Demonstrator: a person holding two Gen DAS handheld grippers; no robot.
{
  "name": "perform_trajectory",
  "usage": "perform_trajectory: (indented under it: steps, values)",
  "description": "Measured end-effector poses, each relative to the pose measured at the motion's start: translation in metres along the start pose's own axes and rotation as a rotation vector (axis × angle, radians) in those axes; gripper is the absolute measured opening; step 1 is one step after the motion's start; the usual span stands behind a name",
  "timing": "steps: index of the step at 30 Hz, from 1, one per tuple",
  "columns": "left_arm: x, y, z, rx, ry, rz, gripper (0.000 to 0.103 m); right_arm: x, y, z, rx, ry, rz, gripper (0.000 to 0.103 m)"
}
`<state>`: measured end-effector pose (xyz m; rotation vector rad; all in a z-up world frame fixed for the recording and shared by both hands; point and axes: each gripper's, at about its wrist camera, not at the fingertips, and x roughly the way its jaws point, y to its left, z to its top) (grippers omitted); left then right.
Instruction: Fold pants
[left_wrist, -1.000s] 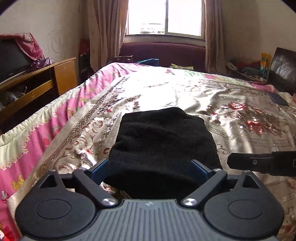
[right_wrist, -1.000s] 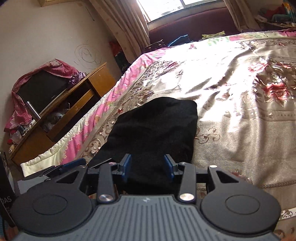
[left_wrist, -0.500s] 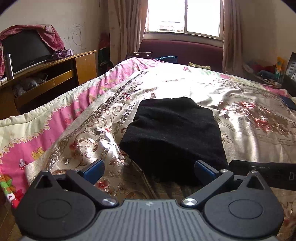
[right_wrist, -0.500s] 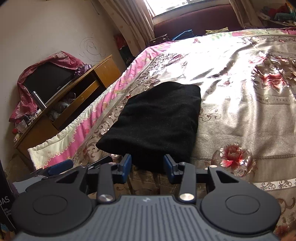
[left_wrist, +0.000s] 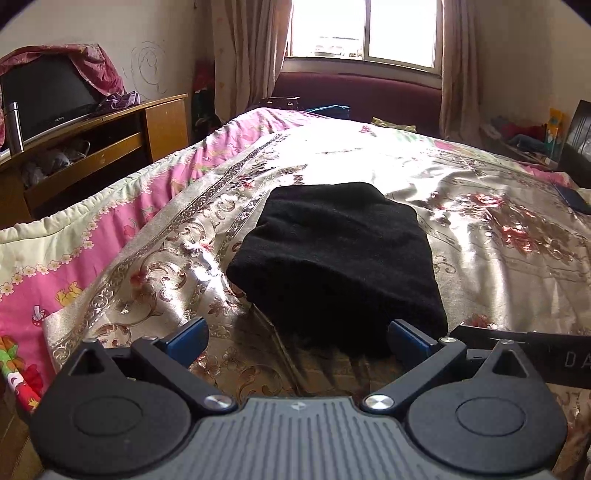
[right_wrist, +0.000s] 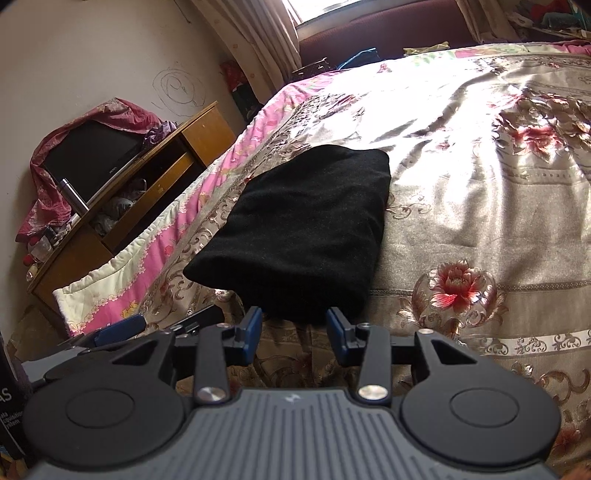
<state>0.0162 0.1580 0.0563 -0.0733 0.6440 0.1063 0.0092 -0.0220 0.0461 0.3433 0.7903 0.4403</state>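
The black pants (left_wrist: 340, 258) lie folded into a compact rectangle on the floral bedspread (left_wrist: 498, 206). My left gripper (left_wrist: 295, 338) hovers just short of their near edge, jaws wide apart and empty; its right blue fingertip (left_wrist: 404, 334) sits by the near right corner of the cloth. In the right wrist view the same pants (right_wrist: 303, 229) lie ahead of my right gripper (right_wrist: 295, 325), whose jaws stand partly apart with nothing between them. Each gripper shows in the other's view: the right one (left_wrist: 517, 341) at the right edge, the left one (right_wrist: 122, 326) at the lower left.
The bed's left edge with its pink quilt border (left_wrist: 74, 266) drops off beside a wooden TV stand (left_wrist: 110, 144) holding a television (left_wrist: 48, 96). A dark phone-like object (left_wrist: 574, 199) lies at the far right of the bed. A maroon sofa (left_wrist: 358, 96) stands under the window.
Both grippers have drawn back towards the foot of the bed. The pants' near edge, earlier between the fingers, now lies just ahead of the tips. The pants stay put.
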Motion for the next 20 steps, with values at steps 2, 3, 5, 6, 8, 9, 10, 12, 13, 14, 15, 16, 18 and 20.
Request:
perform_trajectory:
  steps: [2,3,5,6,8,9,10,12,13,14,15,16,18,20]
  values:
    - [-0.0005,0.0006,0.0005,-0.002,-0.002,0.003,0.103,-0.0003,-0.0012,-0.0007,-0.001,-0.001,-0.007,0.041]
    - [-0.0006,0.0011,0.0011,-0.001,-0.003,0.004,0.103,-0.0002,-0.0020,-0.0011,0.000,-0.001,-0.014,0.041]
    - [-0.0008,0.0011,0.0011,0.003,-0.004,0.010,0.103,0.0007,-0.0030,-0.0014,-0.001,0.003,-0.024,0.041]
    - [-0.0014,0.0008,0.0007,0.005,-0.004,0.010,0.103,0.0013,-0.0037,-0.0017,0.000,0.006,-0.029,0.041]
    - [-0.0021,-0.0007,0.0000,0.010,-0.003,0.010,0.103,0.0024,-0.0048,-0.0024,0.004,0.011,-0.028,0.041]
    - [-0.0022,-0.0015,-0.0004,0.015,-0.002,0.012,0.103,0.0024,-0.0047,-0.0028,0.005,0.012,-0.028,0.041]
    - [-0.0024,-0.0024,-0.0008,0.020,-0.002,0.014,0.103,0.0021,-0.0042,-0.0031,0.004,0.013,-0.026,0.041]
    - [-0.0027,-0.0044,-0.0015,0.033,-0.003,0.018,0.103,0.0017,-0.0033,-0.0036,0.002,0.014,-0.023,0.041]
    - [-0.0027,-0.0050,-0.0013,0.038,-0.003,0.022,0.103,0.0017,-0.0031,-0.0036,0.001,0.014,-0.023,0.041]
    - [-0.0026,-0.0051,-0.0011,0.040,-0.003,0.022,0.103,0.0018,-0.0031,-0.0035,0.002,0.015,-0.023,0.041]
    - [-0.0023,-0.0050,-0.0008,0.040,-0.002,0.021,0.103,0.0021,-0.0035,-0.0032,0.004,0.016,-0.022,0.041]
    - [-0.0018,-0.0049,0.0000,0.039,0.000,0.020,0.103,0.0022,-0.0039,-0.0032,0.007,0.017,-0.023,0.041]
    - [-0.0021,-0.0049,0.0005,0.039,0.001,0.021,0.103,0.0024,-0.0045,-0.0031,0.010,0.017,-0.024,0.041]
    - [-0.0026,-0.0052,0.0007,0.042,-0.001,0.024,0.103,0.0026,-0.0049,-0.0029,0.015,0.018,-0.024,0.041]
